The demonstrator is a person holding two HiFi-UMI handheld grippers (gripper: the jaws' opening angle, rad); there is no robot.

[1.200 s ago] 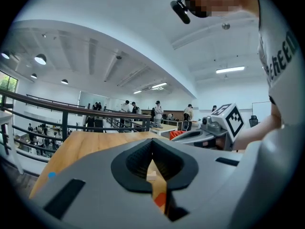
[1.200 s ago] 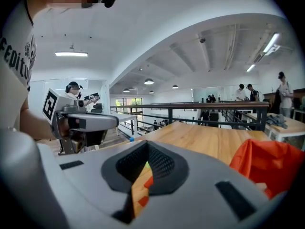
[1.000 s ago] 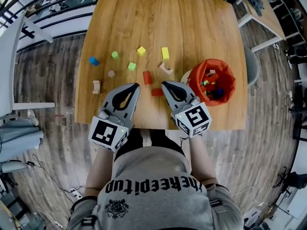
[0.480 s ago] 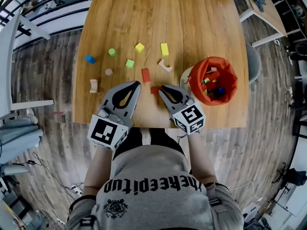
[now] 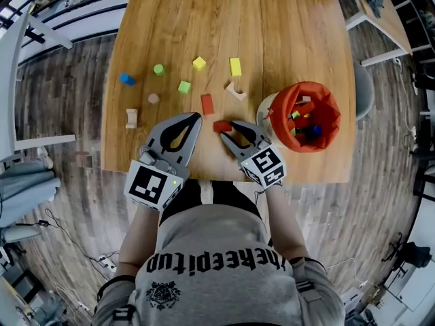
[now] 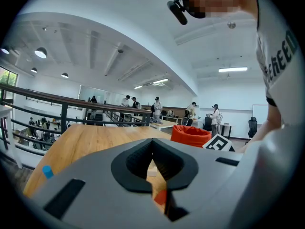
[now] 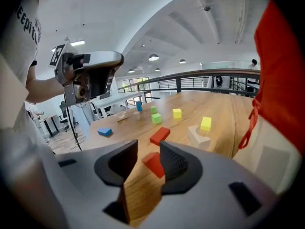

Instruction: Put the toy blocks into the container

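Several toy blocks lie on the wooden table. A small red block sits on the wood between the tips of my right gripper. Its jaws are opening and the pads do not press the block. A longer red block and a beige arch lie just beyond. The orange container, with several blocks inside, stands to the right. My left gripper is shut on nothing, raised beside the right one.
Further out lie a yellow block, yellow cube, green cube, green cylinder, blue block, beige cylinder and another beige arch. The table's near edge runs under both grippers.
My right gripper has moved left to the small red block, and its jaws have gone from shut to spread around it. The left gripper has stayed where it was.
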